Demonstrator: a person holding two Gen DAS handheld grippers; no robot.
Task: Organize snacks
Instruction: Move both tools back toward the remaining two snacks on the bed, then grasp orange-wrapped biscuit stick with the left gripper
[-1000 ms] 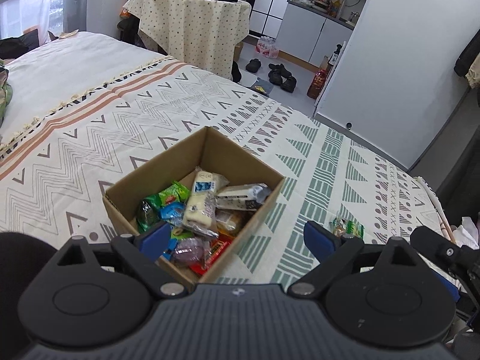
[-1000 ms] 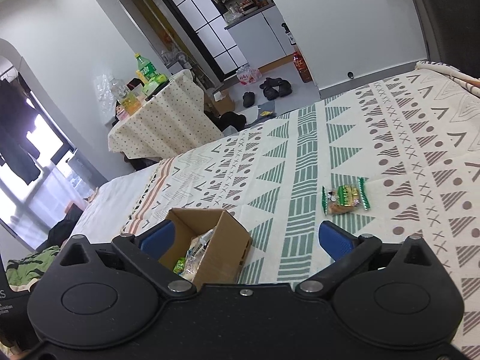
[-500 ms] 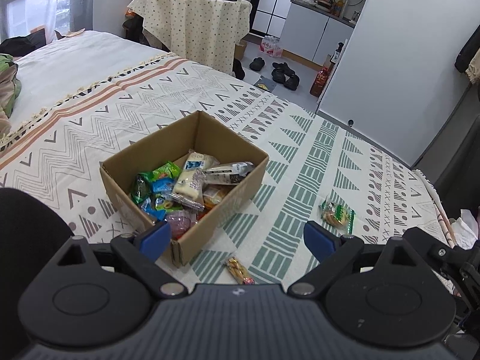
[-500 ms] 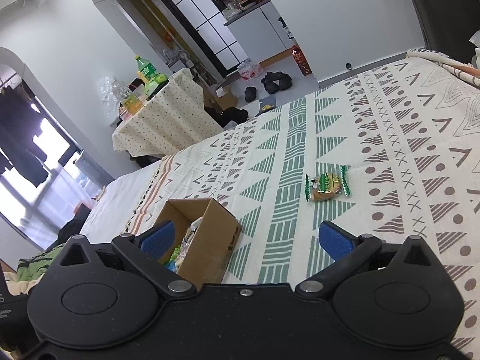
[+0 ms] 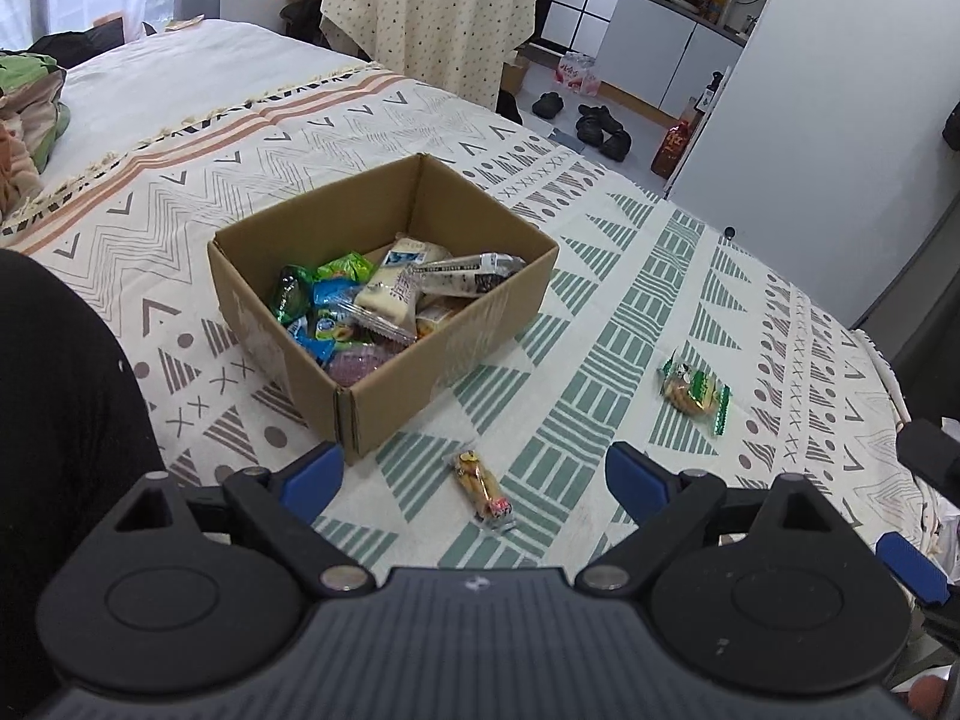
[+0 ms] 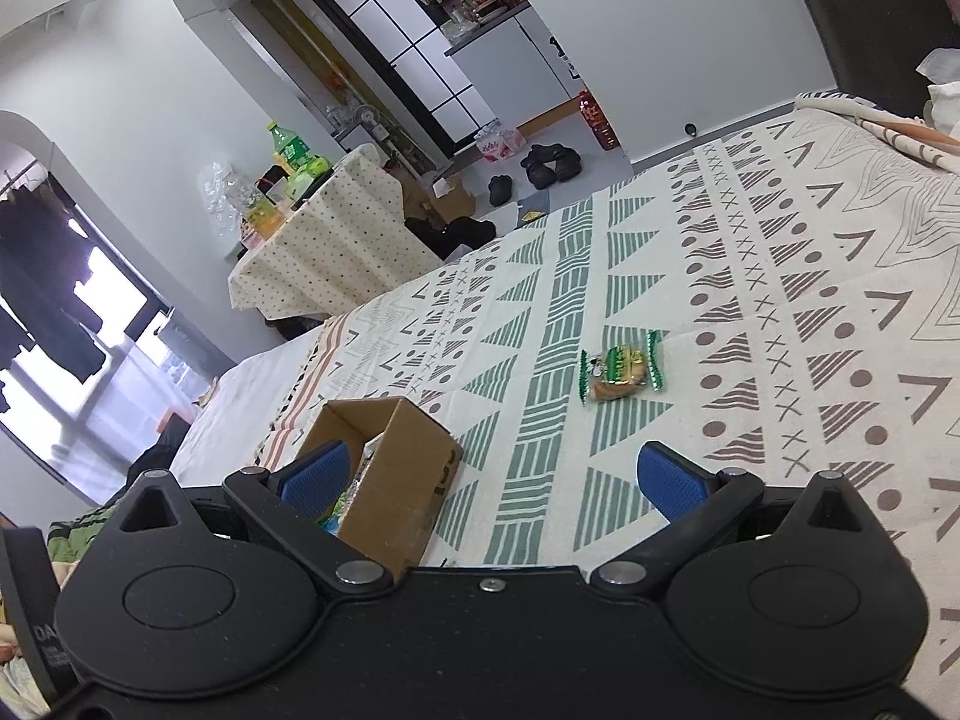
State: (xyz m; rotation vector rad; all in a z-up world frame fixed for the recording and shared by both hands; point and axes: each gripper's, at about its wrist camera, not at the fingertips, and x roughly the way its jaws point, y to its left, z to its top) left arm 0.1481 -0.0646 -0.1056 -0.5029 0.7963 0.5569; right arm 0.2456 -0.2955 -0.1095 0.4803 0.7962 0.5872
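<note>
Both my left gripper [image 5: 474, 477] and right gripper [image 6: 489, 474] hang empty, fingers apart. The slim snack stick [image 5: 482, 489] lies flat on the bedspread [image 5: 630, 324]; I judge pinching cloth likely.

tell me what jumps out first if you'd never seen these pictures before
An open cardboard box packed with bright snack packets sits on the patterned bedspread, near the middle of the left wrist view. Two snacks lie loose on the cloth outside it: a green-wrapped biscuit to the box's right, and a small stick snack between the left tongs' open blue tips.
</note>
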